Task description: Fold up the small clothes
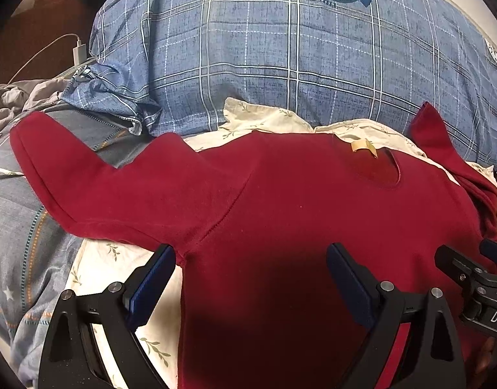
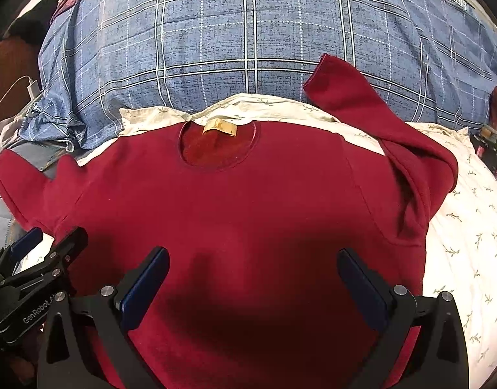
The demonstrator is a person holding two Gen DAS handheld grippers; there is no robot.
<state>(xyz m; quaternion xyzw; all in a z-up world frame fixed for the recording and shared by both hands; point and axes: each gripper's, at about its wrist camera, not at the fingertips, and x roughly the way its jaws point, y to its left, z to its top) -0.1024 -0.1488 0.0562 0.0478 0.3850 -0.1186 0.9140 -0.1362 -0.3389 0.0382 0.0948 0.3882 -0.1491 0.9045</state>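
A dark red sweater [image 2: 235, 214] is lying spread out, front up, on a cream sheet with a leaf print [image 2: 468, 227], its round neckline [image 2: 217, 147] pointing toward the far side and showing a small tan label [image 2: 220, 127] inside the collar. Its left sleeve [image 1: 67, 162] is stretching out flat over a grey-blue star-patterned cover [image 1: 18, 259], while its right sleeve [image 2: 371, 110] is bending upward, with the cuff resting against a large blue plaid pillow [image 2: 248, 42] that is sitting just behind the sweater. The left gripper [image 1: 250, 259] is hovering over the lower left part of the garment, near the armpit seam, with its blue-padded fingers [image 1: 151, 285] spread wide and gripping nothing. The right gripper [image 2: 253, 262] is hanging over the lower middle of the sweater, likewise with its fingers [image 2: 141, 288] spread apart and nothing between them. Each gripper is appearing at the edge of the other's view, so the two are working close beside each other. Farther out on the left, a white charger with its cable [image 1: 78, 50] is lying beside crumpled grey fabric [image 1: 12, 97].
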